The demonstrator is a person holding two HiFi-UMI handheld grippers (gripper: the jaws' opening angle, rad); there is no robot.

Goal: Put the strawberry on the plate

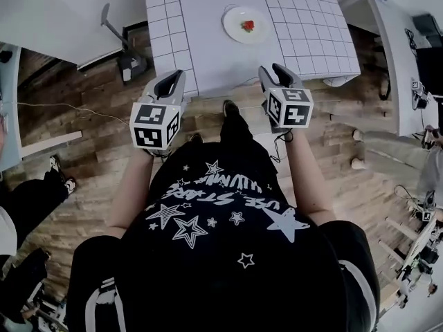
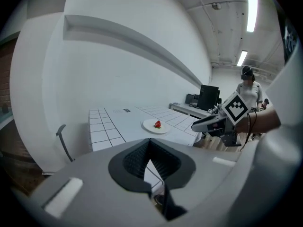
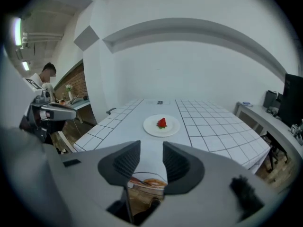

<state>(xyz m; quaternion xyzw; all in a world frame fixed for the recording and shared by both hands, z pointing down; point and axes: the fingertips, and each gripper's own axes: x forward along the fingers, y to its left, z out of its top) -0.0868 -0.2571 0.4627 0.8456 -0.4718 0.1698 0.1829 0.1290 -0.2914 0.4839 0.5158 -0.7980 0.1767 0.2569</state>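
Head view: strawberry (image 1: 247,25) on plate (image 1: 233,18) (left gripper (image 1: 173,75) pinched together, right gripper (image 1: 272,68) parted, empty).

Bright even indoor light, ceiling strip lights (image 2: 251,4) glaring; strong fisheye warp, dark corners; near parts blurred

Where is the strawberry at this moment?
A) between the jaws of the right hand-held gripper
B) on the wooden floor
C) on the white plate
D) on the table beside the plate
C: the strawberry sits in the middle of the plate on the tiled table.
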